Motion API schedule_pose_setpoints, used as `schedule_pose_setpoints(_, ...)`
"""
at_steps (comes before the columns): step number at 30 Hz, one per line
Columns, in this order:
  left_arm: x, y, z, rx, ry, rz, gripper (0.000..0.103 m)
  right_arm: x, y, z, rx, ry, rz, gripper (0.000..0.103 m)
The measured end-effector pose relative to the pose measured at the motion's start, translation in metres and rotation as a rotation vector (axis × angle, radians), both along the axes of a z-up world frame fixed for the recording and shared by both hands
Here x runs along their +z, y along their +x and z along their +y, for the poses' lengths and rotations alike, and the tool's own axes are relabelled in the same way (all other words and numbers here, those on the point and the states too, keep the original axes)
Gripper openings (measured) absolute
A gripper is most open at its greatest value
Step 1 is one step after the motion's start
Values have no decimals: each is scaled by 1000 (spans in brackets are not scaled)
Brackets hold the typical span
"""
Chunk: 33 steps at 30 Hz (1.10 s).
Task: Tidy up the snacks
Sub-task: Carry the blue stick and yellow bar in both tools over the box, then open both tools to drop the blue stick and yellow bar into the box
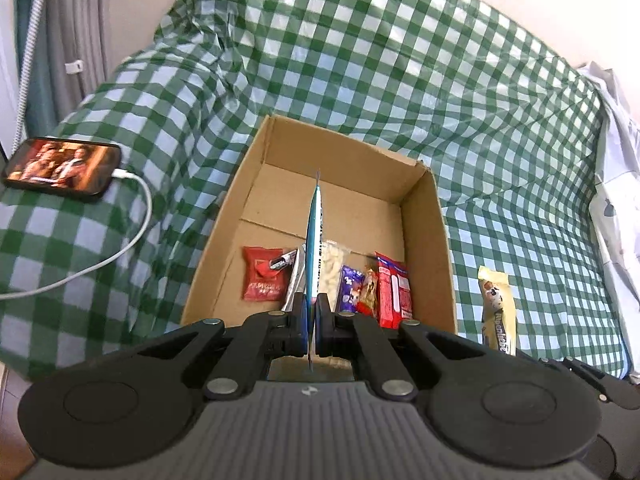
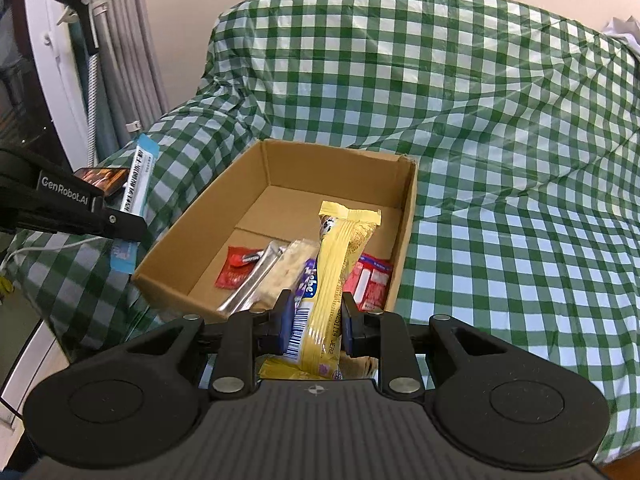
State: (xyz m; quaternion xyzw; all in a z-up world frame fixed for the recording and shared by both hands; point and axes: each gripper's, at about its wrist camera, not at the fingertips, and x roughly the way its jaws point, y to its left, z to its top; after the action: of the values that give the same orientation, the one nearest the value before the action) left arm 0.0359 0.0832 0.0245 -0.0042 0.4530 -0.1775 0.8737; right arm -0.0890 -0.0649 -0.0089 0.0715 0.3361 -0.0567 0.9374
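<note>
Left wrist view: left fingers pinching thin blue packet edge-on over box.
Right wrist view: right fingers holding yellow bar above snacks.

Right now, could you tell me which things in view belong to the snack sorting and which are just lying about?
Belonging to the job:
- cardboard box with snack packets in it
- blue-and-white packet, in the left gripper
- yellow packet, in the right gripper

Just lying about:
- phone
- white charging cable
- checked cloth
</note>
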Motion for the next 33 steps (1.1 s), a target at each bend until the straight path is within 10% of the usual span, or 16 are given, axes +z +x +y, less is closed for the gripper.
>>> schedule_pose_setpoints(29,-77,109,-64,-52,180,63,4,-64,120,-52,-34,63,79,26)
schedule_pose_setpoints(30,-79,110,-65,-54,202,48,13,-65,122,-52,-32,63,80,26)
schedule_pose_setpoints(33,-79,113,-67,-46,260,38,102,-65,127,-56,-32,72,73,42)
